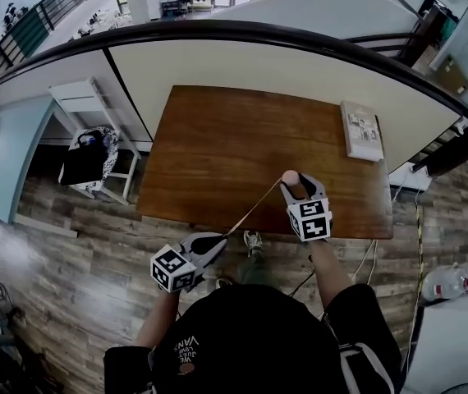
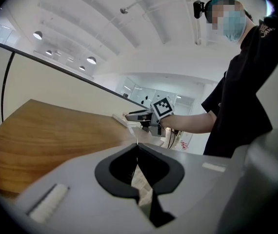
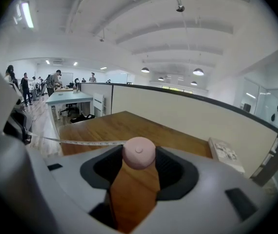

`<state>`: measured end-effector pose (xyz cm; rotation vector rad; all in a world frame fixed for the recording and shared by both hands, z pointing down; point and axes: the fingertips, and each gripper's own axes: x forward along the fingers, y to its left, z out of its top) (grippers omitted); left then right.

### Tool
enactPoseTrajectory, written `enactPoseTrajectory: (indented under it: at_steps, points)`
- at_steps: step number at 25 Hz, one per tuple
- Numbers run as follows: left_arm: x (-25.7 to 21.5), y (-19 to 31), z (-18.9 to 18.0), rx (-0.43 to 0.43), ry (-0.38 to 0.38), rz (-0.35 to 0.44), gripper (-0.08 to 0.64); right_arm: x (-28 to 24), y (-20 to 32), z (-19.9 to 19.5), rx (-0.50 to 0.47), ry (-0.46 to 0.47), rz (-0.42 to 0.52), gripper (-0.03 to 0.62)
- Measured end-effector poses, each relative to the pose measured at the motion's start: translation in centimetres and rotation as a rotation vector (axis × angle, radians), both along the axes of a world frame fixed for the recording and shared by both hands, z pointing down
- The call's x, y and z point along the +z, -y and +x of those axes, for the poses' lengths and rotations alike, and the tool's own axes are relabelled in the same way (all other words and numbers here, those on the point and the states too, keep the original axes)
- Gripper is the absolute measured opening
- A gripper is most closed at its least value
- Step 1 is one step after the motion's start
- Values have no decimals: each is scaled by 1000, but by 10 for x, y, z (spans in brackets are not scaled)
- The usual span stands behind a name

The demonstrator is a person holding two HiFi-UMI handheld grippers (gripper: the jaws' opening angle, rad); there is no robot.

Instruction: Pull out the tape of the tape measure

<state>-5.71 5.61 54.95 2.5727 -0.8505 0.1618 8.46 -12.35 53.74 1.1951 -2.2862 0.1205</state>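
Observation:
A round pink tape measure (image 1: 290,177) (image 3: 139,152) sits between the tips of my right gripper (image 1: 297,187) (image 3: 140,155), which is shut on it above the wooden table (image 1: 217,154). Its thin tape (image 1: 254,208) (image 3: 80,142) stretches down-left, past the table's front edge, to my left gripper (image 1: 213,240) (image 2: 138,147). That gripper is shut on the tape's end (image 2: 142,179), held out over the floor. In the left gripper view the right gripper (image 2: 146,118) shows far off, over the table.
A white book or box (image 1: 361,130) (image 3: 224,150) lies at the table's far right corner. A white chair with a dark bag (image 1: 90,158) stands left of the table. A low partition wall (image 1: 300,64) runs behind it. Cables (image 1: 365,257) trail on the floor.

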Motion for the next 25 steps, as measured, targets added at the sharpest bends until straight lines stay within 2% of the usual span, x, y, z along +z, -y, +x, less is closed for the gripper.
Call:
enactPoseTrajectory:
  at_steps: [13,25]
  points:
    - [10,45,9,-62,-31,-60,14,19,6,17,22,27,-65,218]
    - [29,154,27,-130,-22,-149,14,41,67,43,62,59,-138,218]
